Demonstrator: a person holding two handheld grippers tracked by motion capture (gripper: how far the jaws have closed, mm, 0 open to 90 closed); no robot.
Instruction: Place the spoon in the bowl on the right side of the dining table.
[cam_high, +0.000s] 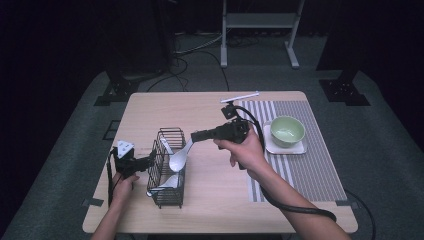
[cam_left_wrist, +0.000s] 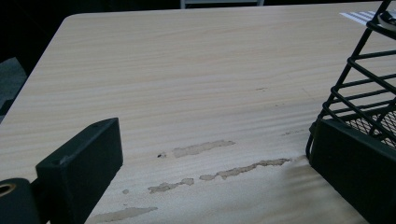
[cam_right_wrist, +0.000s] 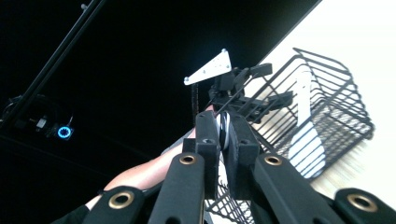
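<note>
Dark room w/ grey carpet (cam_high: 65, 150), metal stand (cam_high: 260, 22) behind.

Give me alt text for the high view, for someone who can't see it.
The right gripper, shut on a white spoon, holds it tilted over a black wire basket on a wooden table. The left gripper is at the basket's left side, jaws apart. A green bowl sits on a striped mat.
</note>
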